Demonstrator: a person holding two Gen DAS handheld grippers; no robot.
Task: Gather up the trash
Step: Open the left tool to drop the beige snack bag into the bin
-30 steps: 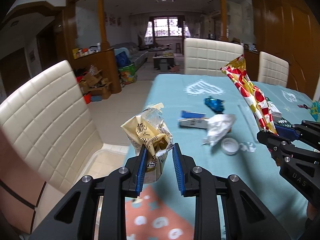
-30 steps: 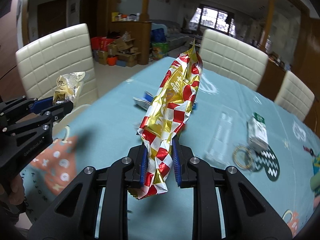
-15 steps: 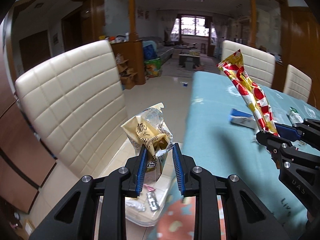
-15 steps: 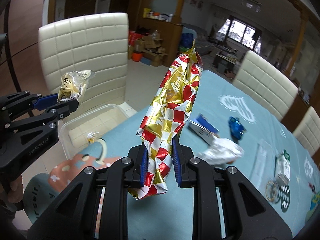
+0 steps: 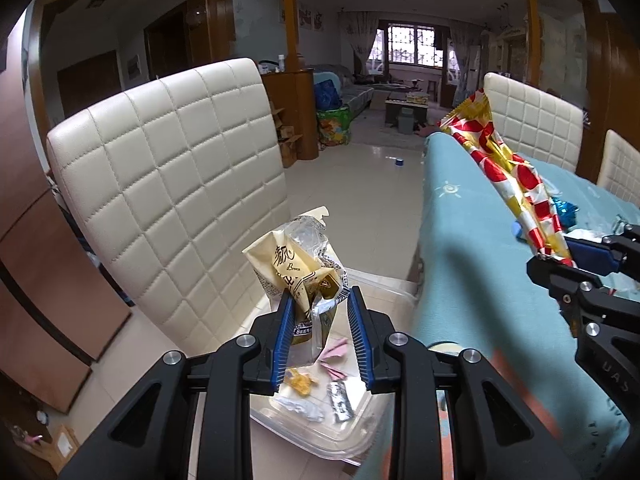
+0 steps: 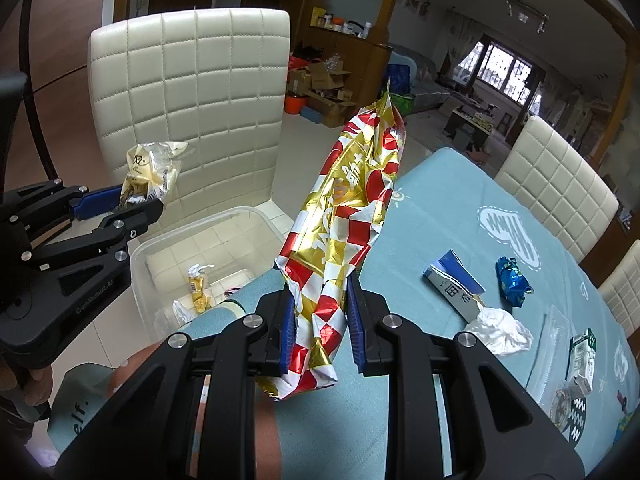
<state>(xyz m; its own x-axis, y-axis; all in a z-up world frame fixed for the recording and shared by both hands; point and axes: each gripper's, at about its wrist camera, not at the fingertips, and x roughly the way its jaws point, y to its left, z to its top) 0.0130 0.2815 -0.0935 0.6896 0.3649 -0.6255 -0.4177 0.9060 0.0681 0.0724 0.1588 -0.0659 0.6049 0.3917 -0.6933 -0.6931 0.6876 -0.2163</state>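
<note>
My left gripper (image 5: 319,300) holds a crumpled cream snack wrapper (image 5: 292,256) upright above a clear plastic bin (image 5: 360,444). Its jaws are opening slightly, with the wrapper still pinched between the blue pads. The bin (image 6: 200,220) holds several small scraps. My right gripper (image 6: 318,292) is shut on a long red, gold and white wrapper (image 6: 352,208) that stands up from its jaws over the table's left edge. In the right wrist view, the left gripper (image 6: 136,204) and its wrapper (image 6: 150,168) hang over the bin's far side. The right gripper (image 5: 560,256) and its wrapper (image 5: 512,176) show at right.
A cream quilted chair (image 6: 192,92) stands behind the bin. On the teal-clothed table (image 6: 420,208) lie a blue-and-white box (image 6: 456,288), a blue wrapper (image 6: 512,280), a crumpled white tissue (image 6: 500,332) and a small carton (image 6: 584,352). More chairs line the far side.
Both grippers have swung left from over the table toward its edge, carrying their wrappers. The bin has come into view beneath the left gripper.
</note>
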